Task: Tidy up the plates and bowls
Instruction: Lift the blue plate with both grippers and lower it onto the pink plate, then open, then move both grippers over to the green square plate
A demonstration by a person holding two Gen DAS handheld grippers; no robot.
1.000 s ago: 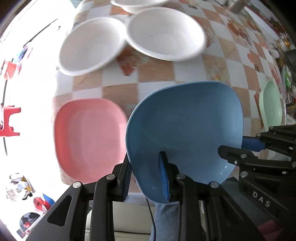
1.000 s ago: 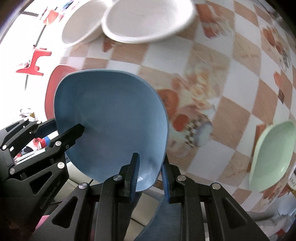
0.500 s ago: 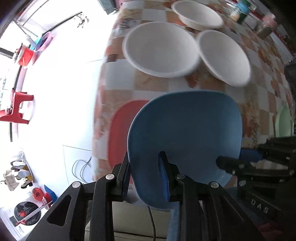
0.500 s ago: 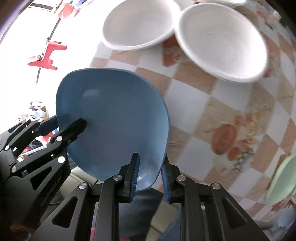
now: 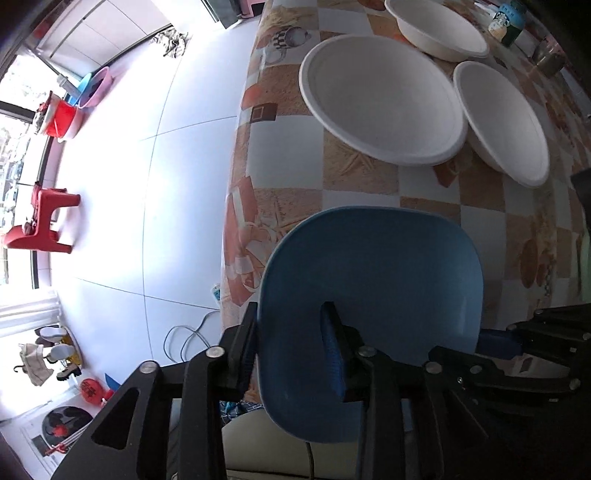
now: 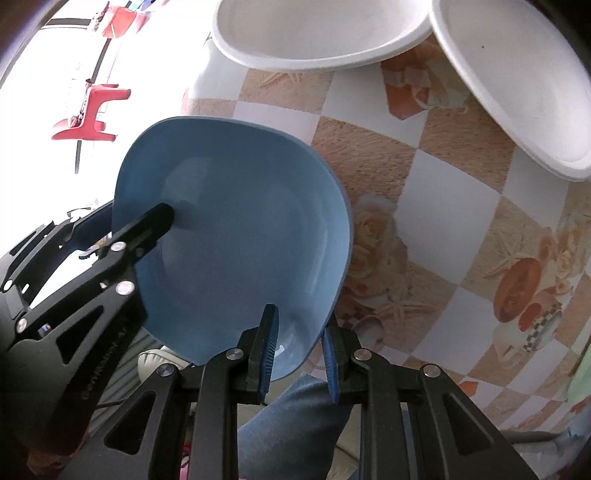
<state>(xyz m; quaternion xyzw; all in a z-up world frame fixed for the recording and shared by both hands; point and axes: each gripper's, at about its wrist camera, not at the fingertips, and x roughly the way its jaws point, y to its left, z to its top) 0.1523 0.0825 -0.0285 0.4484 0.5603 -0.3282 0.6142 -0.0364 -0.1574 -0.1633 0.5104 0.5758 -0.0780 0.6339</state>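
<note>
Both grippers hold one blue square plate (image 5: 373, 280), which also shows in the right wrist view (image 6: 236, 229). My left gripper (image 5: 291, 347) is shut on its near left rim. My right gripper (image 6: 299, 343) is shut on its near right rim. The plate hangs tilted above the near left corner of the checkered table (image 5: 354, 181). Three white bowls stand further back: a big one (image 5: 380, 99), one to its right (image 5: 502, 122) and one behind (image 5: 436, 26). Two of them show in the right wrist view, the left one (image 6: 314, 29) and the right one (image 6: 513, 81).
The table's left edge (image 5: 232, 177) drops to a white tiled floor with a red stool (image 5: 40, 225) and cables. A sliver of a green plate (image 6: 580, 380) lies at the far right. Cups and a tin (image 5: 506, 22) stand at the back.
Both grippers have carried the blue plate left and turned; the pink plate has gone out of sight behind it and the white bowls have shifted right in view.
</note>
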